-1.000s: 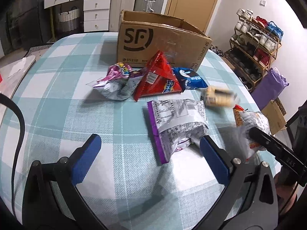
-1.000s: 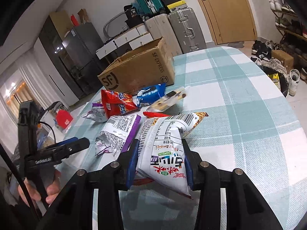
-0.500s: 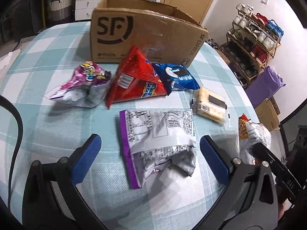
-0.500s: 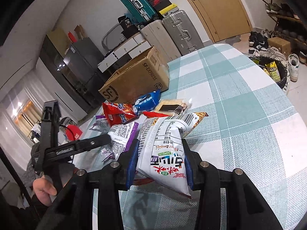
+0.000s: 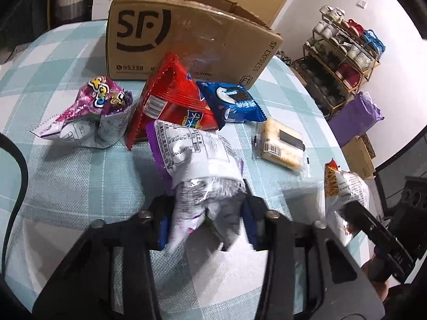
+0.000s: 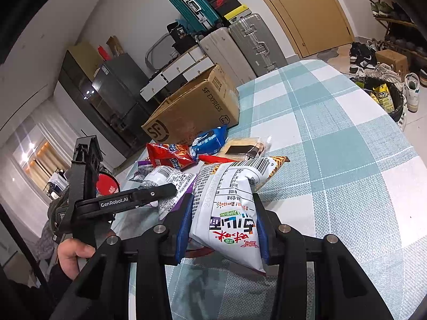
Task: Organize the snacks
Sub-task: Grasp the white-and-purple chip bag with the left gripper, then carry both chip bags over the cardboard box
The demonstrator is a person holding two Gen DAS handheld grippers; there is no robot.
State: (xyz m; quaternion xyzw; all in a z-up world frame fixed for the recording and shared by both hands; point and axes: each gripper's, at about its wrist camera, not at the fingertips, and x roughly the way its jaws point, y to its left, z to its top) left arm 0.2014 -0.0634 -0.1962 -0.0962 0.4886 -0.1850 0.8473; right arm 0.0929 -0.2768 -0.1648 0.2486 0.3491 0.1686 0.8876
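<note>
Left gripper [image 5: 205,221] has its jaws pinched on the crumpled lower end of the silver-and-purple foil snack bag [image 5: 197,160], at 6 o'clock in the left wrist view; right gripper [image 6: 221,229] has its jaws squeezed on the white puffed crisp bag with red and green print [image 6: 229,202], same spot in the right view. Risks, my read: both films are slick and air-filled, so either bag may squirt out of the blue pads if lifted fast; the left bite is on a loose gathered fold only, so the bag body could swing or tear at the seam. The two tools are near each other and could collide heading for the box. Further out at 12 o'clock, a stiff red crinkle-edged triangular pouch [image 5: 170,98] has the silver bag's top edge against it, so a drag may pull it along. At 10 o'clock, a squashed pink-and-silver glossy bag [image 5: 98,114]. At 1 o'clock, a blue pillow-pack of cookies [image 5: 234,101] and a flat clear-wrapped pale wafer block [image 5: 280,144], both lying loose on the teal-and-white checked woven tablecloth [image 5: 66,173]. Farthest, the open brown corrugated cardboard box [image 5: 186,37], flaps up; a low carry may clip its rim.
</note>
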